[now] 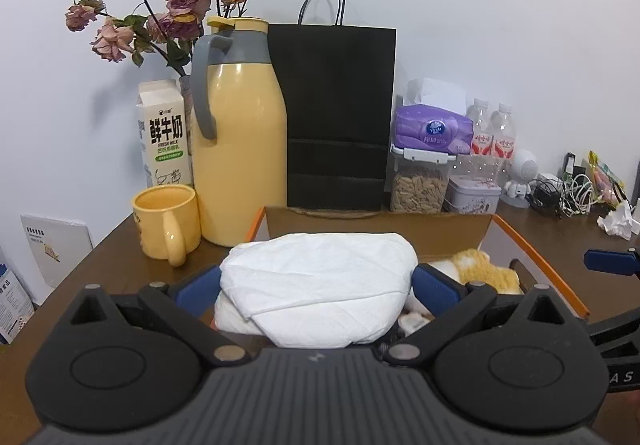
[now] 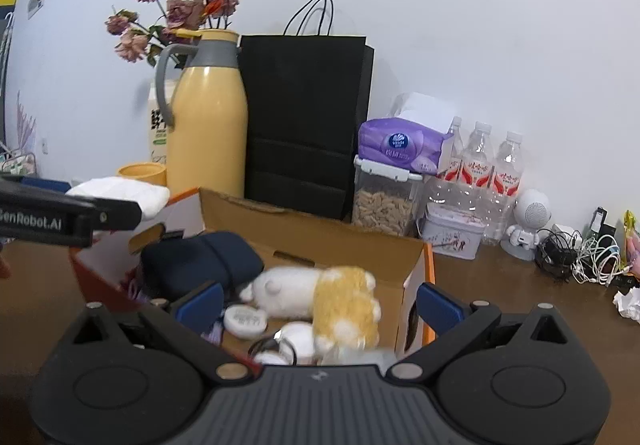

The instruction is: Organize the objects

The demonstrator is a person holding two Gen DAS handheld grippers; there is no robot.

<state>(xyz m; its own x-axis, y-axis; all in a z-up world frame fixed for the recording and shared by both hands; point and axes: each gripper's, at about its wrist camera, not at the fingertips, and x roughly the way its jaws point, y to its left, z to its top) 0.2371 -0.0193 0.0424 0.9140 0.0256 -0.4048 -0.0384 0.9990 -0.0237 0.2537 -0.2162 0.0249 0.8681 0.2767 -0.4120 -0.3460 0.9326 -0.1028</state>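
Holding white folded bundle (image 1: 316, 285) clamped in left gripper (image 1: 316, 287) above cardboard box (image 2: 320, 233), right gripper (image 2: 318, 303) hovering wide open and empty over box already taking plush toy (image 2: 320, 293) and dark pouch (image 2: 200, 257); judging mid-task, thermos (image 1: 240, 149), mug (image 1: 166, 219), black bag (image 1: 336, 117) crowding behind.

Open from above: box (image 2: 320, 241), though already crowded inside by pouch (image 2: 200, 263), plush (image 2: 320, 293) and small white bits near the front. Blocked along the far edge by thermos (image 2: 208, 125), black bag (image 2: 304, 117), grain jar (image 2: 382, 201), tin (image 2: 450, 235) and bottles (image 2: 478, 161). Bare worktop (image 2: 500, 285) right of the box, up to cables (image 2: 576, 257) and crumpled paper (image 2: 628, 305). Left of the box, mug (image 1: 166, 219) standing close by; narrow strip only.
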